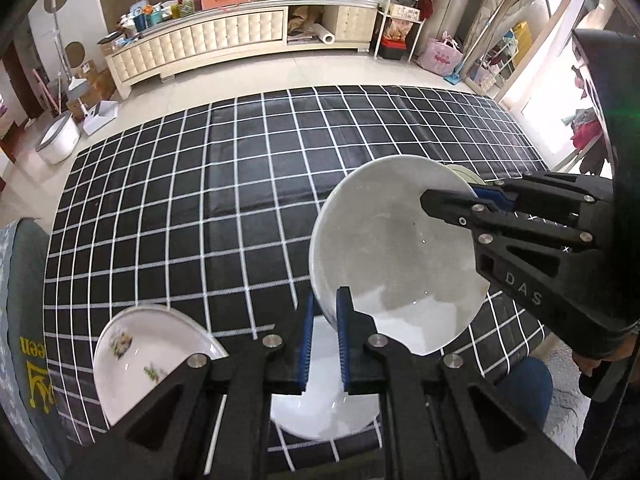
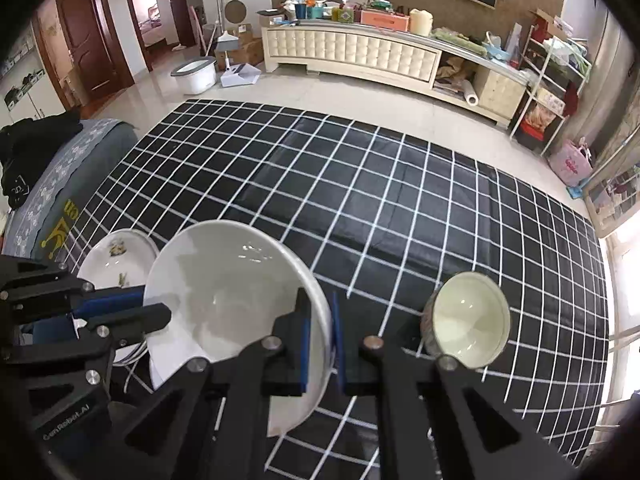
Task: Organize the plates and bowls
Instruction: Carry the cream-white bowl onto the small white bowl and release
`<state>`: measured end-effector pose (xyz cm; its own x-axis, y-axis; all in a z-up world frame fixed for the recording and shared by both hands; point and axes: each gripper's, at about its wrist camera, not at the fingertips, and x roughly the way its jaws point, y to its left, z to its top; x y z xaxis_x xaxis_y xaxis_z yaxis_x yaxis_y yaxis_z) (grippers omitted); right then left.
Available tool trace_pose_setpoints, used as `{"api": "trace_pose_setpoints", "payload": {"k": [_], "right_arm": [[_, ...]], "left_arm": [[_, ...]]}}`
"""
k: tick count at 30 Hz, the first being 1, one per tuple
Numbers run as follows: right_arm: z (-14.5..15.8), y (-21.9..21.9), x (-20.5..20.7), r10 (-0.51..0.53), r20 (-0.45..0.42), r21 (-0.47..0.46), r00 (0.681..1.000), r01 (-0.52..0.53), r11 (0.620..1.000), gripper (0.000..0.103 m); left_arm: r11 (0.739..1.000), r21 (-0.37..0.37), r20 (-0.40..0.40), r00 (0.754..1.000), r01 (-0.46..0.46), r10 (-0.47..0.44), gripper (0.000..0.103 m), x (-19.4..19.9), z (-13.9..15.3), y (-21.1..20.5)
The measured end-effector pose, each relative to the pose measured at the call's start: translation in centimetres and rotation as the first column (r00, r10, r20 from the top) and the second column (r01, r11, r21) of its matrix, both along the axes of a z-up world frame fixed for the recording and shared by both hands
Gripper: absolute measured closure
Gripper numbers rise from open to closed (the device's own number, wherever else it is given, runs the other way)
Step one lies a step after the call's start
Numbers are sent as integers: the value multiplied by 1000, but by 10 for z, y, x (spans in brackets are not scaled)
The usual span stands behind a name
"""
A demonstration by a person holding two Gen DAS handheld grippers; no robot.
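Observation:
A large white bowl (image 1: 392, 248) is held tilted above the checked table by both grippers. My left gripper (image 1: 325, 322) is shut on its near rim. My right gripper (image 2: 320, 338) is shut on the opposite rim and also shows in the left wrist view (image 1: 460, 196). The bowl also shows in the right wrist view (image 2: 232, 300). A white plate (image 1: 320, 404) lies on the table under the bowl. A flower-patterned plate (image 1: 136, 360) lies at the left, also in the right wrist view (image 2: 116, 260). A small cream bowl (image 2: 468, 320) lies tipped on its side at the right.
The table wears a black cloth with a white grid (image 1: 240, 184). A grey-blue cushioned seat (image 2: 68, 176) stands at the table's left edge. A long cream cabinet (image 1: 224, 40) with clutter runs along the far wall. A white tub (image 2: 196, 74) sits on the floor.

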<state>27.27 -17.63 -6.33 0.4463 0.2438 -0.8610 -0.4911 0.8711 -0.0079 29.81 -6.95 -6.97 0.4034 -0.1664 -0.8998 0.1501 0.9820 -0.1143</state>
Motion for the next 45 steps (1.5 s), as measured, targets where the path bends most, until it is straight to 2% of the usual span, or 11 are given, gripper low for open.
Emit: {"api": "trace_pose_setpoints", "payload": {"k": [9, 15, 21, 28, 45], "right_arm": [[-17, 16, -29, -7, -29, 6, 1000, 7, 1000, 90], [-44, 28, -42, -16, -79, -11, 997, 16, 1000, 90], [-56, 28, -46, -60, -135, 42, 989, 66, 997, 91], [-69, 37, -47, -60, -157, 14, 986, 63, 998, 91], [-82, 30, -43, -92, -196, 18, 976, 98, 995, 92]], "left_arm": [[1000, -12, 0, 1000, -20, 20, 95, -35, -11, 23], [998, -32, -55, 998, -45, 43, 95, -51, -38, 38], [999, -45, -63, 998, -31, 29, 95, -67, -49, 47], [998, -43, -88, 995, -45, 41, 95, -66, -62, 55], [998, -55, -113, 993, -35, 28, 96, -56, -79, 54]]}}
